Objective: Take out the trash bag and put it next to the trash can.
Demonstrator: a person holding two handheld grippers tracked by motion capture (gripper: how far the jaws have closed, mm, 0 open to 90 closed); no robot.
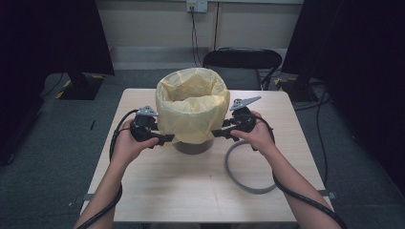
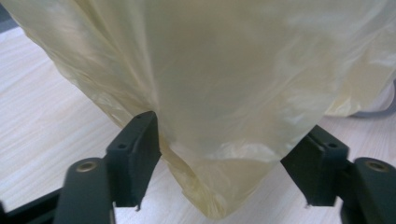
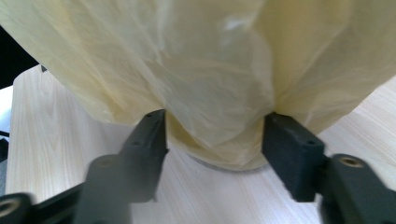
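Pale wood makes up the counter (image 1: 157, 191), which stands on grey floor with a dark chair (image 1: 242, 62) behind it. At the left, the left tool (image 1: 168, 139) is held against the lower left side of the yellow bag (image 1: 193, 107); in the left gripper view its jaws stand apart with a hanging fold of the bag (image 2: 224, 116) between them, the pads just at the plastic and not yet pinching it. The bag lines a round bin (image 1: 193, 147) at the counter's middle and drapes down so far that little more than the dark base shows. At the right, the right tool (image 1: 217, 133) also straddles a bag fold (image 3: 215, 112), jaws parted, nothing clamped. A grey ring (image 1: 248, 183) lies on the counter beside the right forearm, partly hidden by it.
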